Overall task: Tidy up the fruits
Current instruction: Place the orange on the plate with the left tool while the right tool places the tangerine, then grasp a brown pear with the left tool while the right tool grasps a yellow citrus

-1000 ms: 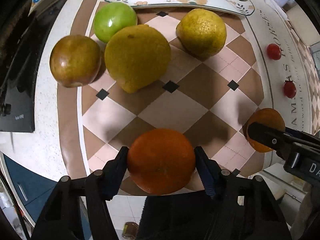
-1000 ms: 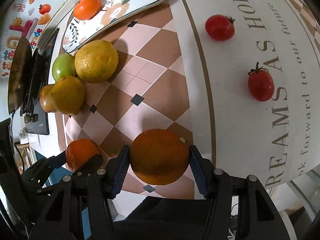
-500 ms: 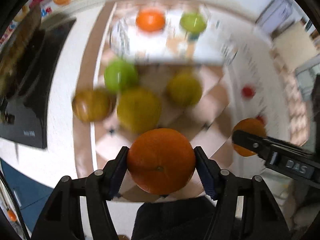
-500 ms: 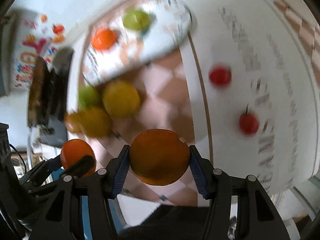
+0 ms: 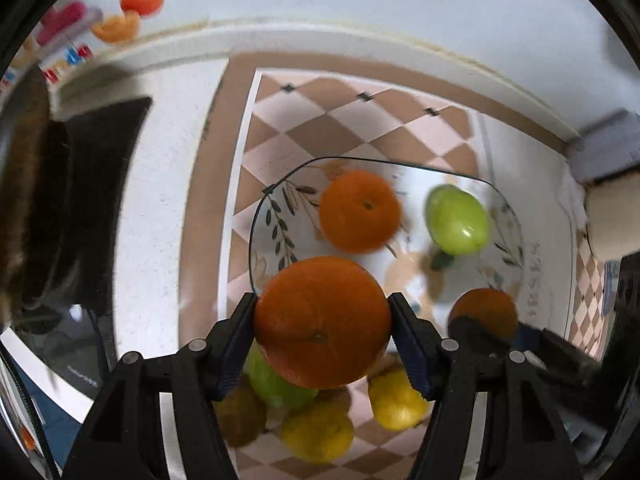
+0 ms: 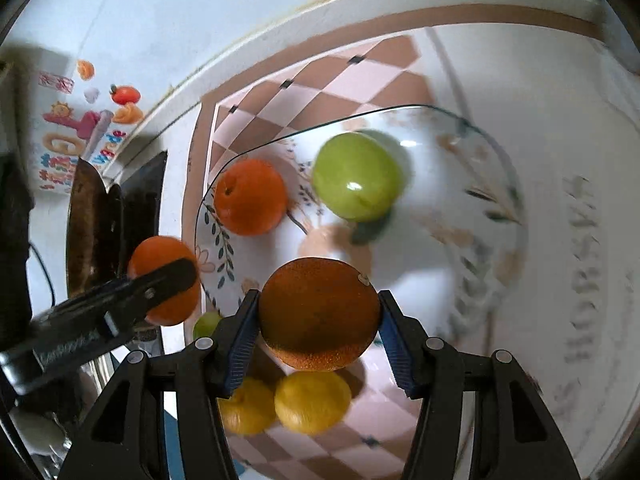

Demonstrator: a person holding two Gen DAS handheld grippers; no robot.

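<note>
From the left wrist, the left claw (image 5: 322, 322) is clenched on a bright orange (image 5: 322, 322) above the near rim of the plate (image 5: 260, 216), where another orange (image 5: 359, 210) and a green apple (image 5: 457, 219) lie. From the right wrist, the right claw (image 6: 319, 314) grips a darker orange (image 6: 319, 314) over the same plate.

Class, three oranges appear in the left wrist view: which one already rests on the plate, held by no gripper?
The orange lying on the plate beside the green apple. The left gripper and right gripper clamp the other two.
</note>
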